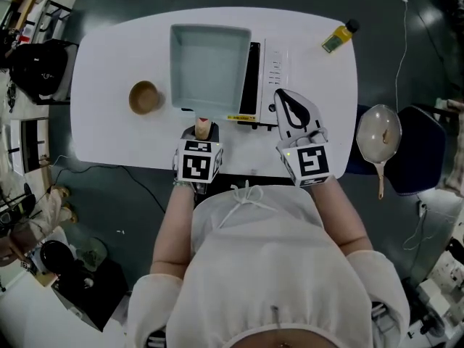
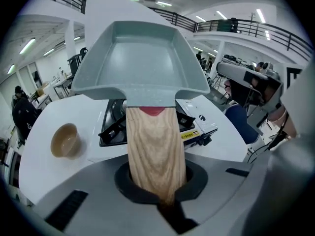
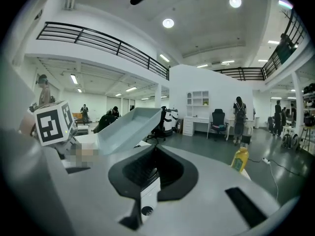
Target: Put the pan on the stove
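A square grey-blue pan (image 1: 209, 64) with a wooden handle (image 1: 203, 129) hangs over the left part of the stove (image 1: 270, 71) on the white table. In the left gripper view the pan (image 2: 140, 58) is tilted with its far edge up, above the black burner grate (image 2: 112, 124). My left gripper (image 1: 202, 133) is shut on the handle (image 2: 155, 151) at the table's near edge. To its right, my right gripper (image 1: 284, 101) is over the stove's control panel, shut with nothing in it. From the right gripper view the raised pan (image 3: 130, 127) shows at the left.
A small wooden cup (image 1: 144, 97) stands left of the pan. A yellow bottle (image 1: 338, 37) lies at the table's far right corner. Off the table to the right, a round frying pan (image 1: 378, 138) rests on a blue chair (image 1: 420, 151). The table (image 1: 109, 136) has bare room at its left front.
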The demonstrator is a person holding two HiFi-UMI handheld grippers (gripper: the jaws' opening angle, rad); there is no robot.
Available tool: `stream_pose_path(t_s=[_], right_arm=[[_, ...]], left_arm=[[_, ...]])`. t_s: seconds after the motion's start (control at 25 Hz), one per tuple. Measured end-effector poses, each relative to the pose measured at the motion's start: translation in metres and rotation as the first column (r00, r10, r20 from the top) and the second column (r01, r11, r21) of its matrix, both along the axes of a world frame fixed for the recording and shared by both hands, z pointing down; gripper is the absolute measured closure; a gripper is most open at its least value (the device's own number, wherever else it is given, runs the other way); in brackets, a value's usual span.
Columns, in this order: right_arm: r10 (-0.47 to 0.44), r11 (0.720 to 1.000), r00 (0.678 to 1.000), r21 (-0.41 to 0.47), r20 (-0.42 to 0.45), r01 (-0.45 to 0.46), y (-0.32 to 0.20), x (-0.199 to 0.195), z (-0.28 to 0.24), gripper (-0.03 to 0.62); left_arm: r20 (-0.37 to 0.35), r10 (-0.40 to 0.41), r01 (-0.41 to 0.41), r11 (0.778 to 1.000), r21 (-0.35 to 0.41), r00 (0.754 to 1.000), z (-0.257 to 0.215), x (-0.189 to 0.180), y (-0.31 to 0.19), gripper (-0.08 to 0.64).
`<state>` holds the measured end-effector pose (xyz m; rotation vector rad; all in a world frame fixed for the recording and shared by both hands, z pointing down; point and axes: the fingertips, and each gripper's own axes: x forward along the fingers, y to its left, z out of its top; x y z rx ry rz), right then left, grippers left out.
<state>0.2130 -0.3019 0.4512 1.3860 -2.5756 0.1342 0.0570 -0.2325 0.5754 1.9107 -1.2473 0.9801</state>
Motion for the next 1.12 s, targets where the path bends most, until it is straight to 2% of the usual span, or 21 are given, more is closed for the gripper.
stream_pose_path(t_s=[0.16,0.36,0.68,0.88,1.0,1.12], right_arm=[[-0.015,1.0,1.0,-0.021,0.005,0.015,-0.01,0.005,0.012,0.586],[-0.02,0.999,1.0,-0.048,0.009,0.02,-0.019,0.01,0.023,0.586],[-0.021,0.997,1.0,-0.074,0.014,0.022,-0.027,0.016,0.034,0.586],[-0.013,0.997,1.0,-0.082,0.014,0.014,-0.031,0.021,0.037,0.586],[-0.018,0.996,1.0,-0.088,0.014,0.019,-0.03,0.02,0.036,0.586],[-0.025,0.995,1.0,-0.095,0.016,0.026,-0.029,0.017,0.037,0.586]], left_arm=[[-0.014,-0.041,0.039,0.996,-0.075,0.999,0.013,0.004,-0.002,0.529],[-0.03,-0.071,0.065,0.981,-0.183,0.997,0.026,0.007,0.0,0.529],[0.019,-0.063,0.065,0.95,-0.304,0.998,0.041,0.007,0.005,0.528],[0.036,-0.037,0.047,0.938,-0.343,0.999,0.042,0.004,0.01,0.528],[-0.008,-0.05,0.043,0.919,-0.392,0.999,0.037,0.008,0.013,0.528],[-0.057,-0.074,0.04,0.886,-0.461,0.996,0.03,0.012,0.015,0.528]])
